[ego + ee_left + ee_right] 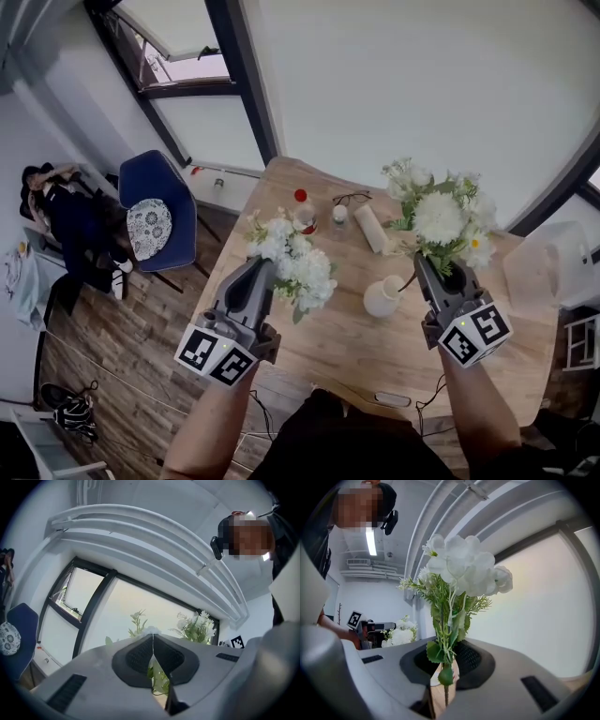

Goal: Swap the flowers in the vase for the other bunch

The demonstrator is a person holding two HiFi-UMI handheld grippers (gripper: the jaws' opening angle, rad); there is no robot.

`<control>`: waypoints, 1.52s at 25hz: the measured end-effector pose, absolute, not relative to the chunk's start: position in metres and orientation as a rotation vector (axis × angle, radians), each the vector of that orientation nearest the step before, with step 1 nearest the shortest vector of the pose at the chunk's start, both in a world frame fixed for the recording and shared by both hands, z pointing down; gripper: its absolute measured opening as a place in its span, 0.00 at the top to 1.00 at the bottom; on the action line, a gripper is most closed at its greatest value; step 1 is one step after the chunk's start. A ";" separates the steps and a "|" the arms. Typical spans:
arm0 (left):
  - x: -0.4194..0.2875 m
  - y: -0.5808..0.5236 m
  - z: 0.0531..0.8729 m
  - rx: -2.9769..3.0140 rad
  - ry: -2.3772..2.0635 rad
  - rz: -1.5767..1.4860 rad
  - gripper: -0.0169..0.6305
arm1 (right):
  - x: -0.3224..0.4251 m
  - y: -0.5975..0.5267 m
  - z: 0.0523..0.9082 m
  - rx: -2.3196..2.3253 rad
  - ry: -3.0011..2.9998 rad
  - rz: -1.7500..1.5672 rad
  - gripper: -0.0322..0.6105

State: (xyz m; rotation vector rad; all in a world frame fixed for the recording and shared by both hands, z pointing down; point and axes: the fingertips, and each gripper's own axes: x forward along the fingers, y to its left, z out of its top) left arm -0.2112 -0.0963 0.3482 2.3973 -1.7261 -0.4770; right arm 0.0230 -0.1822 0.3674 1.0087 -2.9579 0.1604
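Two bunches, one per gripper.

Head view: left gripper [264,270] is clamped on the left bunch [295,267], blooms just past its tips. Right gripper [427,267] is clamped on the right bunch [439,217], blooms above its tips. White vase [382,298] stands on the wooden table [356,352] between the grippers, just beside the right one's tips.

Left gripper view: jaws together, green stems pinched in the slit. Right bunch shows ahead-right.

Right gripper view: jaws narrow, stems between the pads, blooms rising from the tips. Left bunch shows off to the left.
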 end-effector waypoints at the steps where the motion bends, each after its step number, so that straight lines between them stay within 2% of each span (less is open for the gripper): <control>1: -0.209 -0.096 0.350 2.393 -1.722 -0.472 0.96 | 0.024 -0.182 0.367 1.007 -2.956 0.157 0.83; 38: -0.213 -0.105 0.396 2.268 -1.665 -0.449 0.96 | 0.014 -0.183 0.464 0.973 -2.833 0.204 0.83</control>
